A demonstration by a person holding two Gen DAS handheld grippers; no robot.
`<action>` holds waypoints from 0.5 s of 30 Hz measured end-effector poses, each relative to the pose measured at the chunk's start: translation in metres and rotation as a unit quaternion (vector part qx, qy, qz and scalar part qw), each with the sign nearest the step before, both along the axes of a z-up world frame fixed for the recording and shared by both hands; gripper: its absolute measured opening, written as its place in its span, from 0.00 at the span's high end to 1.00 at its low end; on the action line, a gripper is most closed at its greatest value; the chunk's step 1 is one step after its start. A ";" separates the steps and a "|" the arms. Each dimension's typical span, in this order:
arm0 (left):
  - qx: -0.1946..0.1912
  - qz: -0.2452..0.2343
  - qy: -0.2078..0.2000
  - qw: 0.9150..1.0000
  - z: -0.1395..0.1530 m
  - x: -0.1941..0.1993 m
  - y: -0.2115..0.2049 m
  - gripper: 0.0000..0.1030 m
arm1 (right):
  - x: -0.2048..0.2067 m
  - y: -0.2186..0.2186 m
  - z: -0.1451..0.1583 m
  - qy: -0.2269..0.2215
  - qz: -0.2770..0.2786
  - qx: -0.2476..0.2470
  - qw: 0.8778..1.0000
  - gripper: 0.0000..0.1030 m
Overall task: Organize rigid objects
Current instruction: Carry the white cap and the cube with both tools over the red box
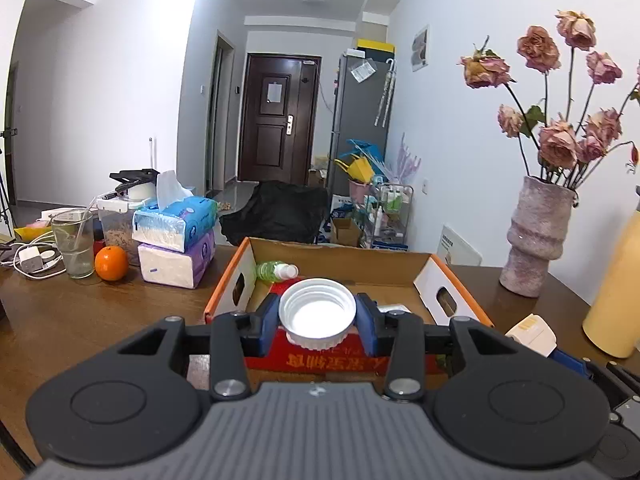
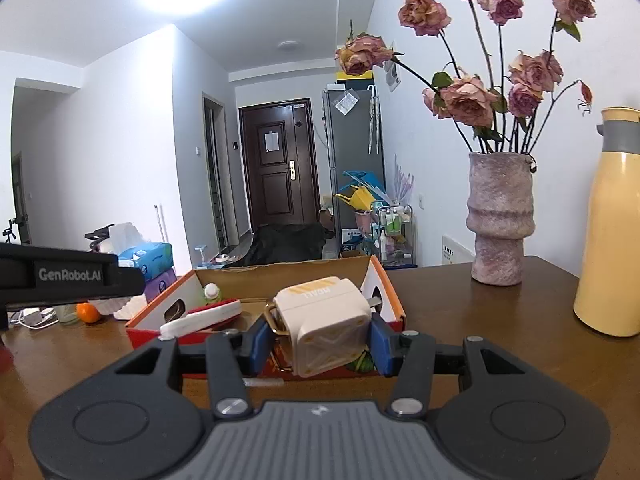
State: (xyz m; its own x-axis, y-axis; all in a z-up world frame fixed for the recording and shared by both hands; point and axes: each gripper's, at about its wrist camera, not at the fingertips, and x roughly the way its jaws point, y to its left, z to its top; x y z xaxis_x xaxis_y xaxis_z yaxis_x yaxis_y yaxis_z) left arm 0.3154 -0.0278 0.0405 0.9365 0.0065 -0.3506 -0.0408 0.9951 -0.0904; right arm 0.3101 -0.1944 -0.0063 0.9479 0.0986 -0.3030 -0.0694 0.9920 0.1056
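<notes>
white plastic lid (image 1: 317, 312) is clamped between the blue pads of the left gripper (image 1: 318, 320), while a cream plug adapter (image 2: 323, 326) is pinched in the right gripper (image 2: 320, 340). both items are held just short of the cardboard box (image 1: 430, 278) on the wooden table (image 1: 80, 320); the carrying step appears under way, and each must next be brought over the box and released.

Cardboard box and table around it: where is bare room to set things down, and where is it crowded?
Bare wood lies between the cardboard box and the vase, and left-front of the box. The tissue packs, orange and glass crowd the far left.
</notes>
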 end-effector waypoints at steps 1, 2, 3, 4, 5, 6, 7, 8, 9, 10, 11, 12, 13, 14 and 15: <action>-0.001 0.002 0.001 1.000 -0.001 0.003 0.001 0.60 | 0.004 0.001 -0.001 -0.001 -0.002 0.000 1.000 0.53; -0.002 0.005 0.004 1.000 -0.002 0.007 0.001 0.60 | 0.009 0.001 -0.001 -0.001 -0.004 0.002 1.000 0.52; -0.002 0.007 0.008 1.000 -0.003 0.013 0.002 0.60 | 0.014 0.002 -0.001 -0.001 -0.005 0.006 1.000 0.53; -0.002 0.009 0.009 1.000 -0.004 0.016 0.004 0.60 | 0.019 0.002 -0.001 0.000 -0.005 0.010 1.000 0.52; -0.002 0.012 0.010 1.000 -0.005 0.019 0.005 0.60 | 0.025 0.003 -0.002 0.001 -0.005 0.014 1.000 0.53; -0.001 0.015 0.011 1.000 -0.005 0.023 0.005 0.60 | 0.030 0.003 -0.003 0.002 -0.005 0.015 1.000 0.53; -0.002 0.016 0.012 1.000 -0.005 0.027 0.006 0.60 | 0.035 0.004 -0.003 0.002 -0.004 0.014 1.000 0.53; -0.003 0.018 0.012 1.000 -0.005 0.030 0.007 0.60 | 0.039 0.005 -0.003 0.002 -0.005 0.014 1.000 0.53; -0.005 0.020 0.012 1.000 -0.005 0.034 0.007 0.60 | 0.043 0.005 -0.004 0.002 -0.005 0.013 1.000 0.53; -0.006 0.021 0.012 1.000 -0.004 0.038 0.008 0.60 | 0.045 0.005 -0.004 0.001 -0.004 0.013 1.000 0.53; -0.006 0.022 0.011 1.000 -0.004 0.042 0.008 0.60 | 0.049 0.005 -0.005 0.002 -0.004 0.013 1.000 0.52; -0.006 0.023 0.011 1.000 -0.004 0.045 0.008 0.60 | 0.052 0.005 -0.006 0.003 -0.003 0.012 1.000 0.52; -0.006 0.024 0.011 1.000 -0.004 0.049 0.007 0.60 | 0.055 0.004 -0.006 0.005 -0.002 0.011 1.000 0.52; -0.007 0.024 0.011 1.000 -0.004 0.051 0.007 0.60 | 0.059 0.004 -0.007 0.007 -0.002 0.011 1.000 0.53; -0.006 0.024 0.011 1.000 -0.004 0.056 0.006 0.60 | 0.063 0.004 -0.008 0.008 -0.002 0.011 1.000 0.53</action>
State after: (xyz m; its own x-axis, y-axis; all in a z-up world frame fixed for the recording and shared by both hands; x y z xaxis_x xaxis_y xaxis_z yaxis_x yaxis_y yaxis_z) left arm 0.3709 -0.0218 0.0363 0.9273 0.0467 -0.3714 -0.0906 0.9907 -0.1018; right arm 0.3729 -0.1909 -0.0140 0.9436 0.1013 -0.3153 -0.0630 0.9896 0.1292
